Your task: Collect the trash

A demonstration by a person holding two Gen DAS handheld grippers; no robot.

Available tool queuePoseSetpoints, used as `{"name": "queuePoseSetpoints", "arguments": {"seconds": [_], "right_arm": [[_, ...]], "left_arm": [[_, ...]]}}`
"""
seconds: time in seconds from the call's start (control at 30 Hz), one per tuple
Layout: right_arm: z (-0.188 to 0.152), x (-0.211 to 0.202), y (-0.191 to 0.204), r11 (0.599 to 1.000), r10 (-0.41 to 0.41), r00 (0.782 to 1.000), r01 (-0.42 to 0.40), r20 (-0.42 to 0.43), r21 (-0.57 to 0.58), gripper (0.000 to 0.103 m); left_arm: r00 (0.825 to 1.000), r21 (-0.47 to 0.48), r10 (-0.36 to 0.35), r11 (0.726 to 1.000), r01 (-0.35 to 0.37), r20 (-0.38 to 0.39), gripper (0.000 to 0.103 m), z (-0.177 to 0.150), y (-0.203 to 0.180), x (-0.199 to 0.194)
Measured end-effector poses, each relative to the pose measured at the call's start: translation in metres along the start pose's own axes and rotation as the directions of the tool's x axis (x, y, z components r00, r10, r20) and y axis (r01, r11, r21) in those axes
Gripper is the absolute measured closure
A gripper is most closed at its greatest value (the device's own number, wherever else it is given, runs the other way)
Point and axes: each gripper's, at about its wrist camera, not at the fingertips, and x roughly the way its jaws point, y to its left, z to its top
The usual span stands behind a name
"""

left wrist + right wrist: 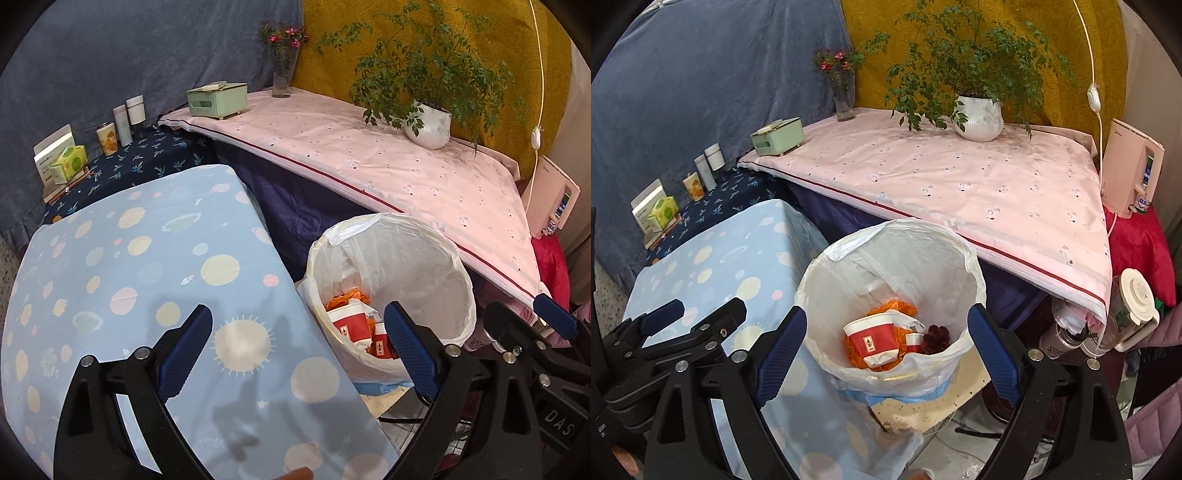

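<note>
1. a white-lined bin (886, 266) stands between a blue spotted cloth (738, 258) and a pink cloth (960, 177); it serves as the landmark here.
2. inside the bin lies the trash: a red and white paper cup (871, 341) on its side, a smaller red cup (913, 341) just beside it, orange wrapping (899, 306) behind them, and a dark red crumpled thing (936, 338) touching the smaller cup.
3. the right claw (886, 347) hangs above the near rim of the bin with its jaws spread wide; its blue pads (783, 350) stand either side of the bin mouth, nothing gripped.
4. the left claw (299, 350) sits left of the bin, over the blue spotted cloth, jaws also spread wide and holding nothing; one pad (410, 350) overlaps the bin's near rim in the left wrist view.
5. in that view the cup (349, 323) and wrapping (349, 297) show in the bin (424, 251), partly hidden by the pad.
6. each claw shows at the edge of the other's view.
7. behind the bin, on the pink cloth, stand a potted plant (979, 118), a green box (777, 140) and a vase of red flowers (844, 99).
8. far left of the bin, on a dark patterned cloth (738, 192), stand small bottles (709, 162) and cartons (659, 210).
9. right of the bin are a pink appliance (1132, 177) on red cloth and a white lidded jug (1134, 306).
</note>
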Motion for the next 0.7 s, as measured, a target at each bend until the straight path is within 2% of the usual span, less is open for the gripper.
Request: {"name": "queuePoseSetpoints", "arguments": {"seconds": [0.13, 0.4, 0.7], "right_arm": [[-0.005, -0.003, -0.001, 1.0, -0.016, 1.0, 0.016, -0.003, 0.006, 0.006], [-0.018, -0.004, -0.003, 0.999, -0.051, 0.998, 0.051, -0.029, -0.009, 0.006], [-0.024, -0.004, 0.002, 0.997, -0.075, 0.997, 0.074, -0.03, -0.033, 0.006]], "left_arm": [[1.0, -0.019, 0.0, 1.0, 0.0, -0.01, 0.013, -0.006, 0.006, -0.003], [1.0, -0.073, 0.012, 0.997, -0.013, -0.016, 0.013, -0.013, 0.017, -0.006], [0.999, -0.041, 0.038, 0.998, -0.038, -0.014, 0.013, -0.017, 0.012, -0.006]]}}
